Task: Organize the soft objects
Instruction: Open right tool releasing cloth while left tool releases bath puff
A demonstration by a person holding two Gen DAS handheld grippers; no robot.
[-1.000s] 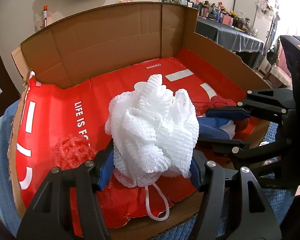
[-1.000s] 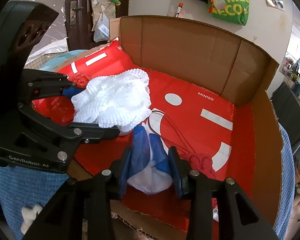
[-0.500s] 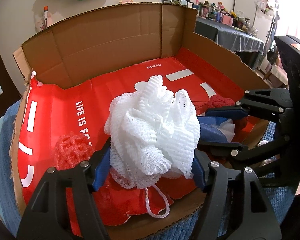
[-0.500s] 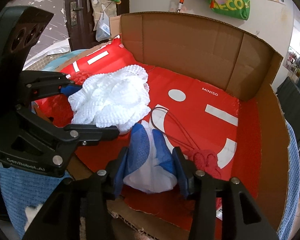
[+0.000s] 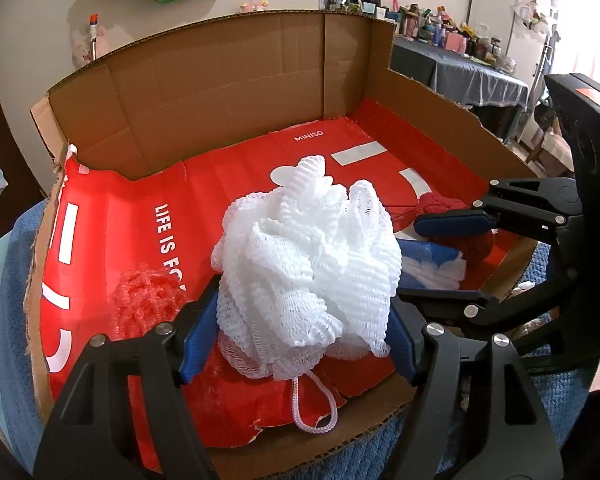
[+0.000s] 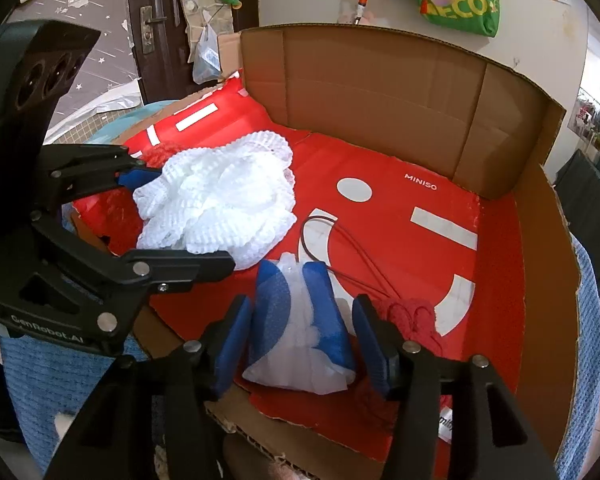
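Both claws have spread wider than a second ago and are opening further. Between the left gripper's [image 5: 300, 344] pads sits the white mesh pouf [image 5: 308, 264], barely brushed; the right gripper [image 6: 302, 340] stands clear of the blue-and-white pouf [image 6: 300, 332] between its jaws. Both poufs rest on red paper [image 6: 400, 208] lining a cardboard box [image 5: 220, 92], beside red mesh balls [image 5: 144, 300]. Blue towelling [image 6: 588, 320] lies under the box; a green bag [image 6: 464, 0] hangs on the wall.
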